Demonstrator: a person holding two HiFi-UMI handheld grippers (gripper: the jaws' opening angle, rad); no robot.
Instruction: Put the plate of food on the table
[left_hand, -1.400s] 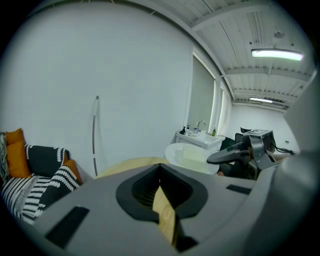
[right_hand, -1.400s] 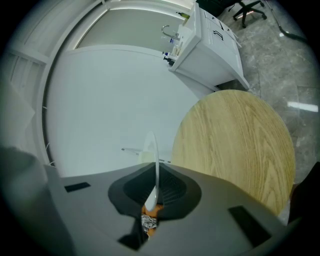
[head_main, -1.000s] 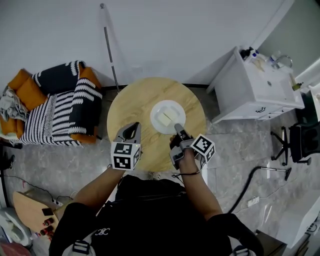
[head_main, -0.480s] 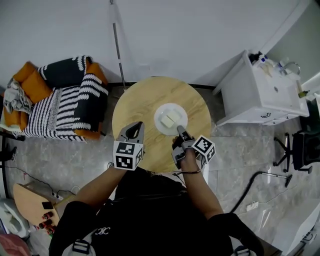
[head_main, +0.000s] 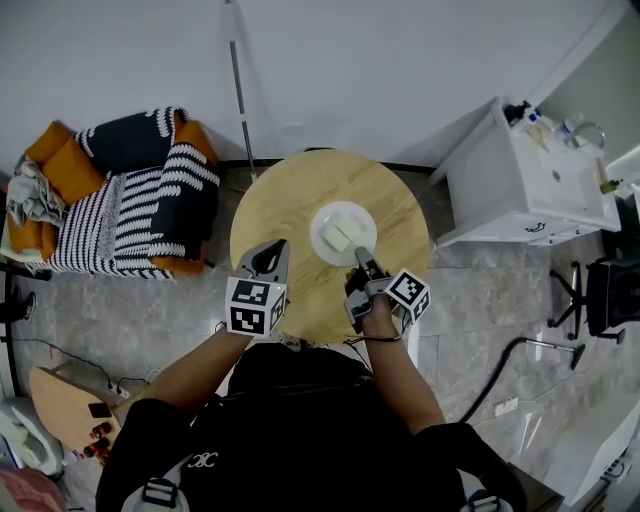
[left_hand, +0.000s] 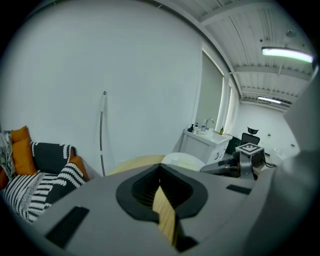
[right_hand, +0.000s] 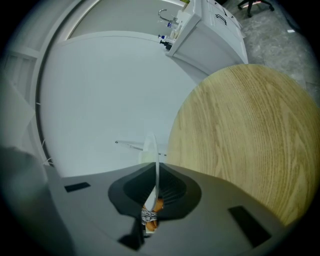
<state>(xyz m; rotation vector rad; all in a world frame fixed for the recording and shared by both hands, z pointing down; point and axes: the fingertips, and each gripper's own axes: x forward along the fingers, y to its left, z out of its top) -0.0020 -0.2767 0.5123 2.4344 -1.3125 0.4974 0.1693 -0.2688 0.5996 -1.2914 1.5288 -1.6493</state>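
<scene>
A white plate (head_main: 343, 233) carrying pale yellow food pieces (head_main: 340, 237) lies over the right middle of the round wooden table (head_main: 290, 200). My right gripper (head_main: 361, 259) is shut on the plate's near rim. In the right gripper view the plate (right_hand: 156, 160) shows edge-on between the closed jaws, with the table (right_hand: 240, 130) beside it. Whether the plate rests on the wood I cannot tell. My left gripper (head_main: 268, 250) hovers over the table's near left part, shut and holding nothing. From its view the plate (left_hand: 182, 160) appears ahead to the right.
A striped armchair with orange cushions (head_main: 130, 200) stands left of the table. A white cabinet with a sink (head_main: 520, 170) stands to the right. A thin pole (head_main: 240, 90) leans on the wall behind. An office chair (head_main: 610, 290) and a hose (head_main: 510, 360) are on the floor at right.
The head view has shifted slightly. The plate and both grippers keep about the same places over the table, and the right gripper's hold on the rim is unchanged.
</scene>
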